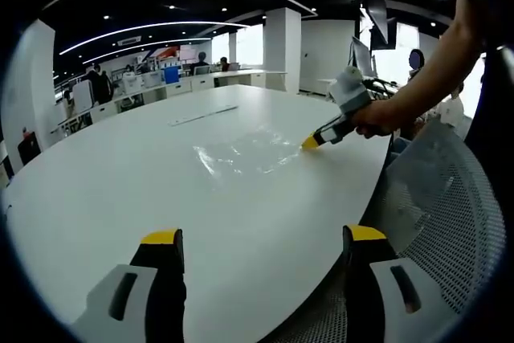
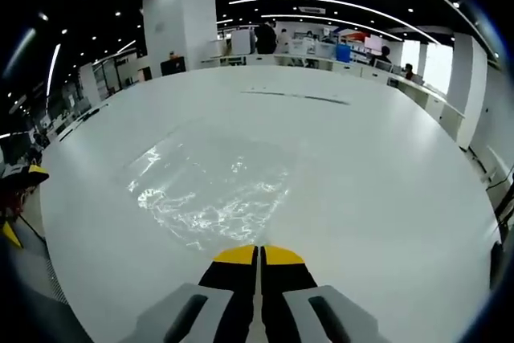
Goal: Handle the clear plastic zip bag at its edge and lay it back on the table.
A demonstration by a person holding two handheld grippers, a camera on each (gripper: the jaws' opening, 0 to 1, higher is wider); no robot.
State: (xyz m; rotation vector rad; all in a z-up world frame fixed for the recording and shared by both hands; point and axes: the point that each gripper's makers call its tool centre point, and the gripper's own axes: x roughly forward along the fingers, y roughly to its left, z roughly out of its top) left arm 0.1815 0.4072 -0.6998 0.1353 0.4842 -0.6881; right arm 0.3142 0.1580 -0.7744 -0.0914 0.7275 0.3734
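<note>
My right hand-held gripper (image 2: 259, 253) is closed at the zip bag (image 2: 210, 186) edge. The bag lies flat near the tabletop (image 2: 377, 166) edge. My left hand-held gripper (image 1: 263, 240) is open.

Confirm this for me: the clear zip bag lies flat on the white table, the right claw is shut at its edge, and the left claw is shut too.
One detail is wrong: the left claw is open, its two jaws set wide apart in the left gripper view. The rest holds: the clear zip bag lies flat on the white table, and the right claw is shut at its edge.

Bright even ceiling-strip light, glare on the crinkled bag (image 2: 210, 190), strong fisheye edge bending.
</note>
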